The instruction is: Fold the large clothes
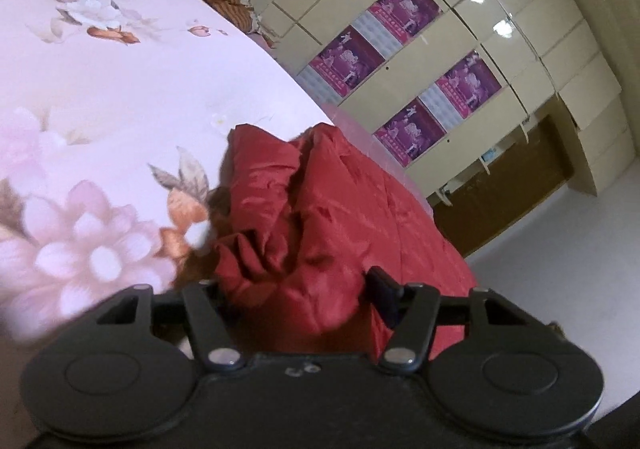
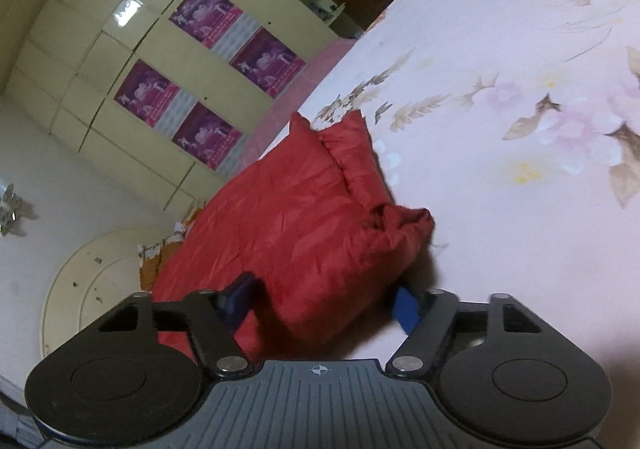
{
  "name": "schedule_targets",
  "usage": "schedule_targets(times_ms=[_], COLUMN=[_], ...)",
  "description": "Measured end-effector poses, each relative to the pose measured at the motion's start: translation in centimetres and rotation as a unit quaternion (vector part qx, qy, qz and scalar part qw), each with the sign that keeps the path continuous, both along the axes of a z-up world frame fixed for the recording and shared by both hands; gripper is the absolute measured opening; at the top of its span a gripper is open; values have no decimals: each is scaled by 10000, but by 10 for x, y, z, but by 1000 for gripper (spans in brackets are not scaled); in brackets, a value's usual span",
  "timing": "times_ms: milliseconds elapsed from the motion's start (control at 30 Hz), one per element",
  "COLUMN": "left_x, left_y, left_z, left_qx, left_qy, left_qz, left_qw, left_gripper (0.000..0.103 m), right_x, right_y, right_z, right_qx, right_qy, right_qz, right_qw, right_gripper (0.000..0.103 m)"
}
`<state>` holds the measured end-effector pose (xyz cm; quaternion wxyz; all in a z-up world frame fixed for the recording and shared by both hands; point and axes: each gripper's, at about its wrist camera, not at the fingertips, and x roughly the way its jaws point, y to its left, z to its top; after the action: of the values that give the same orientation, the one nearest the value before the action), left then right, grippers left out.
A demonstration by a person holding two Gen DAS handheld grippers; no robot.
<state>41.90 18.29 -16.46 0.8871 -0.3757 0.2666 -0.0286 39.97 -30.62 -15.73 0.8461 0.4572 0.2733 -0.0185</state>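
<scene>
Garment: red padded jacket (image 1: 320, 209), lying bunched near the edge of the bed (image 1: 100, 69), on the floral sheet.
Surroundings: cream wardrobe (image 1: 500, 29) with purple posters (image 1: 468, 89) standing beyond the bed edge.
Left gripper (image 1: 296, 289): standing partly open, straddling a puffed fold of red fabric; pads mostly hidden by cloth, so cannot tell whether pressing or merely flanking.
Right gripper (image 2: 326, 297): standing partly open around another thick fold; blue pad (image 2: 408, 309) on one side showing bare beside the cloth, grip not confirmed.
Step in hand: seemingly bringing a doubled-over section down onto the bed, both ends being handled together.
Progress: looking partway; jacket still lumpy, collar end (image 2: 344, 137) sticking up uneven.
Next move calling for: setting the fold flat, letting go without dragging fabric, then smoothing the bulge.
Risk: slippery puffy fabric springing back open.
</scene>
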Motion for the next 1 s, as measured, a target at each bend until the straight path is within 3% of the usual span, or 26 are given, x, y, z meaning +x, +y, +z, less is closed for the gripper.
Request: schedule_targets(times_ms=[133,267,367,633,1000], left_x=[17,25,21,9,-62], left_y=[5,1,-6,-28,-65], left_z=[-8,-6,-1,26,38], left_qx=[-375,-288,-142,450,505], left_qy=[98,148,204,351,428], left_qz=[-26,-89,-100,-363,-281], left_qw=[9992,9994,9996,9977,9974], left_gripper=[33,24,20,17,17], right_x=[14,24,20,5,-56], right_y=[-1,-6,-6,-15,-50], right_z=[0,4,13,29,43], right_qx=[-132,-156,-336,-540,-677], right_qy=[95,170,172,205,266], right_qz=[84,214,323,462,645], right_qw=[9998,9995,9988,9973,9953], right_gripper=[48,23,18,16,16])
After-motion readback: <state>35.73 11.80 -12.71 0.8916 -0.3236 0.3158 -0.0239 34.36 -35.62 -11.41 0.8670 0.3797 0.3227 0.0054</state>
